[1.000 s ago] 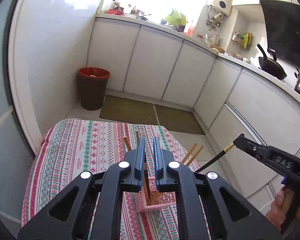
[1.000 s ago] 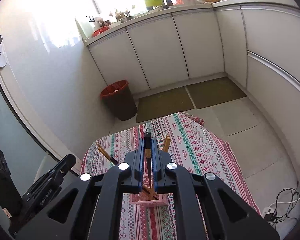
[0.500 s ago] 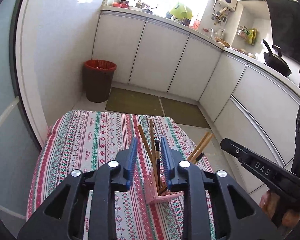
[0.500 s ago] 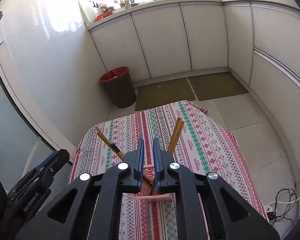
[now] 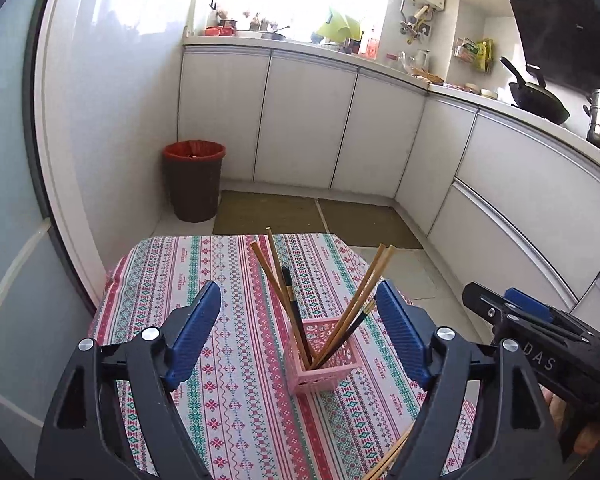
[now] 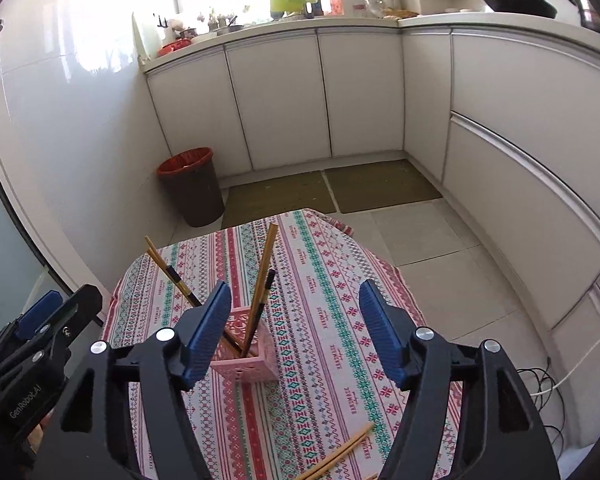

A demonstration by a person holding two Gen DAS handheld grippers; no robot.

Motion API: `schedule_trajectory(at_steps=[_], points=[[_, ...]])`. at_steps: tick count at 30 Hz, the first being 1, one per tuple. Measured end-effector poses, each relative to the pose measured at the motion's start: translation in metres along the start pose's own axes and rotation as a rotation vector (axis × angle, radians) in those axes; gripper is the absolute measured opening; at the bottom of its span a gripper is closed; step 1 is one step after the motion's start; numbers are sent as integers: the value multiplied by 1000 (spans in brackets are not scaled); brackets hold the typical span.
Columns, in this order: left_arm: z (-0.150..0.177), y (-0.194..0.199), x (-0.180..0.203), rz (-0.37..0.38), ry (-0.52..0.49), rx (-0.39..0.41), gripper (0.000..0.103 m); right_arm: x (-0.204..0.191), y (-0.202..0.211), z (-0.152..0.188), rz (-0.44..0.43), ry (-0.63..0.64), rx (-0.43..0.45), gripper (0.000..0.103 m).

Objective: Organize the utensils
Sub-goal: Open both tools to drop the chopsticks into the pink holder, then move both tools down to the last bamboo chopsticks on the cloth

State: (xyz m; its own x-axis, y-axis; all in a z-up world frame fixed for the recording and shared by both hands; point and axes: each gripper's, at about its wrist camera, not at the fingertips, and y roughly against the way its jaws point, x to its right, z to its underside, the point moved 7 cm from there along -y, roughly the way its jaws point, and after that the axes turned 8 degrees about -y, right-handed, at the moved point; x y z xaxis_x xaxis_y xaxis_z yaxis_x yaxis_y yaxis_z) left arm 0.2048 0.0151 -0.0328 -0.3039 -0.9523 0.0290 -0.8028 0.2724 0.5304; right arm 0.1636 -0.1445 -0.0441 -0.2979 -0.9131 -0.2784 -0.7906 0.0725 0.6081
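- Left hand-held gripper (image 5: 298,332), black frame with blue ribbed pads, hangs with its jaws spread wide and nothing between them; it sits back from the holder, which I judge leaves room to reach for the next utensil
- Right hand-held gripper (image 6: 294,330) of the same build is likewise spread wide and empty, its left pad crossing in front of the holder in its own view
- Loose pale wooden chopsticks (image 6: 342,454) lie flat on the striped patterned tablecloth (image 6: 324,280) at the near edge, long axis running diagonally from near-left to far-right; they look like the utensils not yet put away
- Small pink lattice plastic holder (image 5: 324,356) stands upright on the tablecloth just beyond the pads, roughly mid-table
- Wooden and black-tipped chopsticks (image 5: 278,280) stand in the holder, lower ends in the basket, upper ends splayed outward in two leaning groups; the holder is wider than the bundle, so they tilt against its rim rather than stand straight
- Beyond the table stands a dark waste bin with a red liner (image 5: 194,184), then white cabinets (image 5: 304,124)
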Motion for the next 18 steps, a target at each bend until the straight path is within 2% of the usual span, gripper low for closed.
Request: schedule_trajectory(at_steps=[8,13,18], points=[[10,3,13,-9,-31,-17,92,22,27,11,104,33,88,89],[18,4,24,-9,-62,-38,96,43,39,19,150,16,100,93],[39,-14,46,14,-137,-143,96,76,52,36,182,-23,85,96]])
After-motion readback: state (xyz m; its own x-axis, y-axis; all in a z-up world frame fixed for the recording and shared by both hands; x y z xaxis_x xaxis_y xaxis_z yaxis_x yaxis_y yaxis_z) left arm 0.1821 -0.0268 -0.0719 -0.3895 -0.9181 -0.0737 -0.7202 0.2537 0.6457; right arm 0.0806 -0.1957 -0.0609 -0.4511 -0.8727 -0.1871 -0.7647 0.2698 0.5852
